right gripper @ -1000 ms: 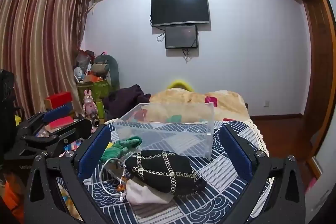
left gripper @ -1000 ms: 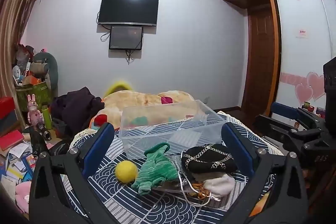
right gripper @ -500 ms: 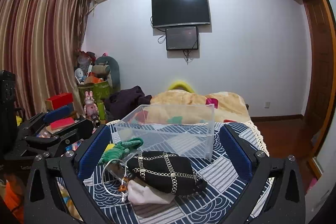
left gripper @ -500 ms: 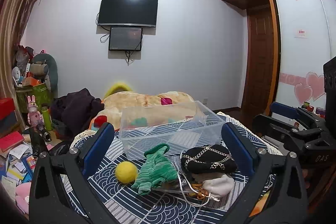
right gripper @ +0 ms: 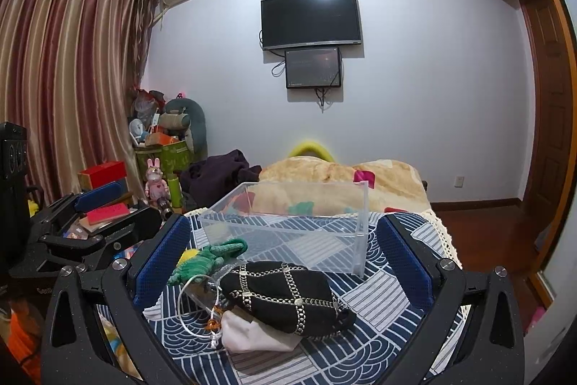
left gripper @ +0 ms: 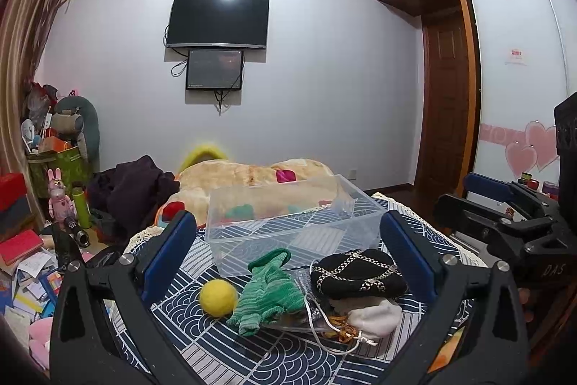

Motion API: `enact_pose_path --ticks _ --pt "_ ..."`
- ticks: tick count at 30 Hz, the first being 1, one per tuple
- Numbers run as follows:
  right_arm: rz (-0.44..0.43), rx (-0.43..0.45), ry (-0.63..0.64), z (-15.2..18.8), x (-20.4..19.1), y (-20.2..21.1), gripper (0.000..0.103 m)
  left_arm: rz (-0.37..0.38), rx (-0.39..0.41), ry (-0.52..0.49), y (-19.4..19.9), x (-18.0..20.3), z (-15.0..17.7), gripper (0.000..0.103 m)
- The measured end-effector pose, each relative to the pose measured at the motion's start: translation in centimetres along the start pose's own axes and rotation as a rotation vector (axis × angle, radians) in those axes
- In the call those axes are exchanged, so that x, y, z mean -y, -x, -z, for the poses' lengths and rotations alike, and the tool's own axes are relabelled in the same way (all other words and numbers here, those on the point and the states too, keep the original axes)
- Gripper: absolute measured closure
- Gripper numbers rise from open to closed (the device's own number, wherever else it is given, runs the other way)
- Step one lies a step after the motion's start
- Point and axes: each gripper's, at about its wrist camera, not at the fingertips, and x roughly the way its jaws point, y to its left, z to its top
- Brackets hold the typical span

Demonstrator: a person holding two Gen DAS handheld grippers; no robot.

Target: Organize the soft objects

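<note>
A clear plastic box [left gripper: 292,222] stands empty on a blue patterned cloth [left gripper: 216,349]. In front of it lie a yellow ball [left gripper: 218,297], a green knitted piece [left gripper: 267,291], a black pouch with chain pattern [left gripper: 360,273] and a white drawstring bag [left gripper: 371,316]. My left gripper [left gripper: 288,262] is open and empty above these things. My right gripper [right gripper: 285,266] is open and empty, with the black pouch [right gripper: 285,298] between its fingers; the box [right gripper: 299,226], green piece [right gripper: 209,257] and white bag [right gripper: 252,334] show there too.
A clear plastic sleeve with a white cord [left gripper: 306,313] lies under the soft things. Behind the cloth is a bed with a tan blanket [left gripper: 252,172] and dark clothes [left gripper: 133,186]. Books and toys [left gripper: 32,240] clutter the floor at left. A wooden door [left gripper: 447,103] stands at right.
Both views have tilted up slightly, so the objects sit a little lower in frame. Nothing on the cloth has moved and both grippers stay open.
</note>
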Motion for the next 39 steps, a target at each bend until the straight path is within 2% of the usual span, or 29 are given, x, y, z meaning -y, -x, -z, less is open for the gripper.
enact_pose_path --ticks 39 --pt "-0.007 0.011 -0.004 -0.20 -0.09 0.26 0.000 0.012 -0.002 0.006 0.09 0.18 0.43 0.000"
